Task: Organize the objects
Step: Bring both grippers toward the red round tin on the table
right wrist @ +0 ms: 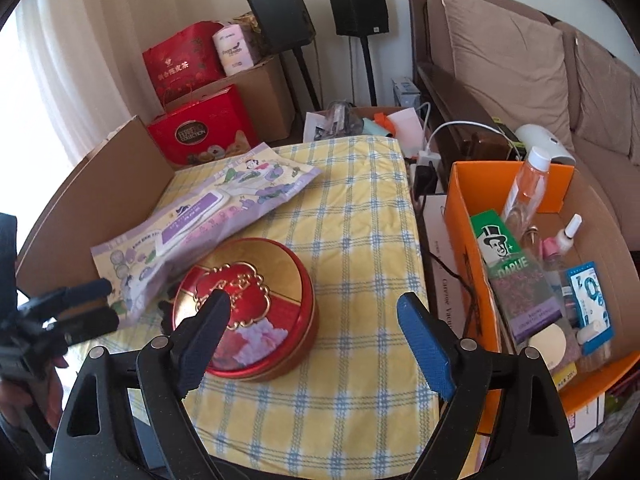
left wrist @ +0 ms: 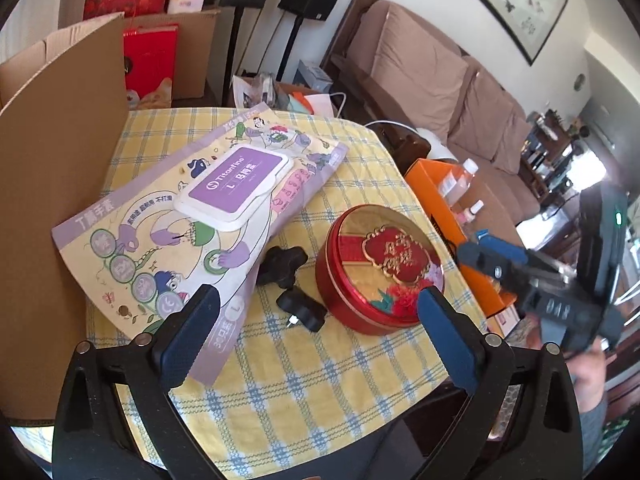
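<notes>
Yellow tablecloth (right wrist: pixel 352 208) checked in blue and white, red-and-gold round tin (right wrist: pixel 248 304), lilac cartoon-printed glove pack (left wrist: pixel 192 216), two black knobs (left wrist: pixel 284 268), orange box (right wrist: pixel 472 216), brown cardboard (left wrist: pixel 60 208)

The bench (left wrist: pixel 304 380) is covered with a yellow cloth checked in blue. On it lie a purple glove pack (left wrist: pixel 192 216) at the far left, a round red tin (left wrist: pixel 380 268) to the right, and two black plugs, one (left wrist: pixel 282 266) touching the pack's edge and one (left wrist: pixel 302 309) just in front of it, beside the tin. A cardboard sheet (left wrist: pixel 60 216) stands along the left edge.
</notes>
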